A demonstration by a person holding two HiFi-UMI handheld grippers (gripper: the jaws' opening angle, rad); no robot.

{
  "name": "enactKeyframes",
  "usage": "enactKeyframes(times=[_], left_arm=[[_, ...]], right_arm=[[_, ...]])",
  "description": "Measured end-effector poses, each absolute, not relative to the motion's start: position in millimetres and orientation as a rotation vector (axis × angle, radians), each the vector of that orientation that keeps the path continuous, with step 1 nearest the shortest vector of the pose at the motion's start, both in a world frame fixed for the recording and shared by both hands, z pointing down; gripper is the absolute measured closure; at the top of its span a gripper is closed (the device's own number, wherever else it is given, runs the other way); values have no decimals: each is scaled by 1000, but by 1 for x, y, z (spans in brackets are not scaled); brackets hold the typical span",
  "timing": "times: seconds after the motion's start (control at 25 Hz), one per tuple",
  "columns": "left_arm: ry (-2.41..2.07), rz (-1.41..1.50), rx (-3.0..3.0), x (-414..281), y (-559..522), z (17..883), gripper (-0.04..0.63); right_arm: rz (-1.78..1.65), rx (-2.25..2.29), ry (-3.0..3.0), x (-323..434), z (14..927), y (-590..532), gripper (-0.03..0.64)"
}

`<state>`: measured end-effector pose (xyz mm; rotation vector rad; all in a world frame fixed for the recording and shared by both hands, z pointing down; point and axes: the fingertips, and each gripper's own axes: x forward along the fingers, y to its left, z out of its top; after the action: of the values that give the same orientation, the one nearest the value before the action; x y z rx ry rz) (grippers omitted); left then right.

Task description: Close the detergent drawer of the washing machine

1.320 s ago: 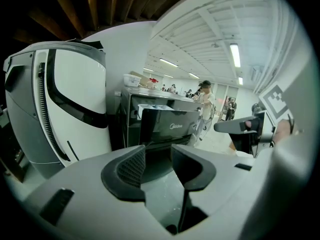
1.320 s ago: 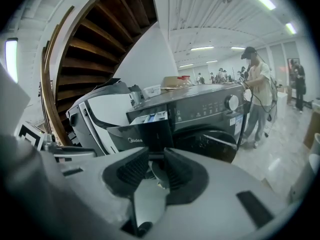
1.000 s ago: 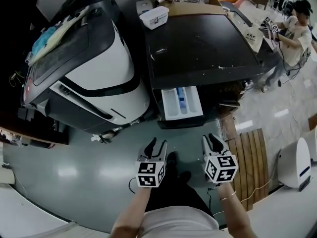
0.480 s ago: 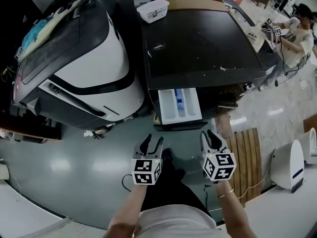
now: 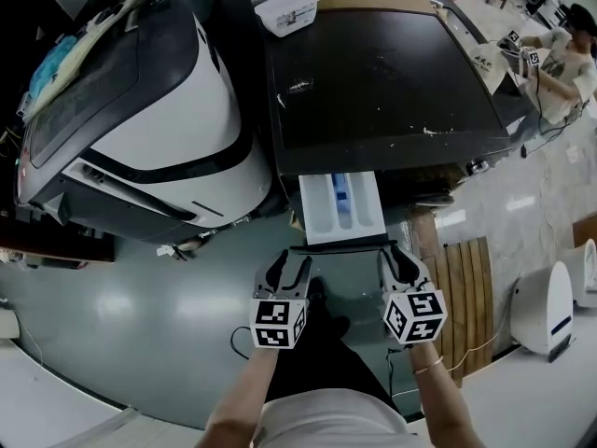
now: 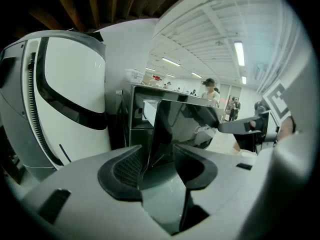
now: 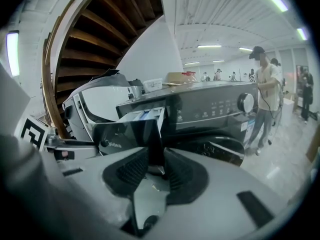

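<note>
Detergent drawer (image 5: 340,203) sticks out of the washing machine (image 5: 382,73) straight toward the person, so the shove goes away from them. Left gripper (image 5: 289,271) jaws have just been opening and are spread wide, nothing pinched. Right gripper (image 5: 399,262) is narrowly parted (both about equally near).

In the head view the washing machine (image 5: 382,73) shows only its dark top; its front is hidden beneath, and the detergent drawer (image 5: 322,203) shows its face edge-on. At 2 o'clock a person (image 5: 569,52) is cut by the right edge, and so is a white appliance (image 5: 550,311) at 4 o'clock. In the right gripper view the control panel (image 7: 215,107) print is too small to read
</note>
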<state>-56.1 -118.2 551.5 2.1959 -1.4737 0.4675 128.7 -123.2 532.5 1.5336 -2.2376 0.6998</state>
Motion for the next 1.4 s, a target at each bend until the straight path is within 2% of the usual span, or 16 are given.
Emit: enactKeyframes(times=[1.4], left_arm=[[-1488,482,2191,-53,-133,550,445]], right_arm=[[605,1541,-2218,124,532,-136,532]])
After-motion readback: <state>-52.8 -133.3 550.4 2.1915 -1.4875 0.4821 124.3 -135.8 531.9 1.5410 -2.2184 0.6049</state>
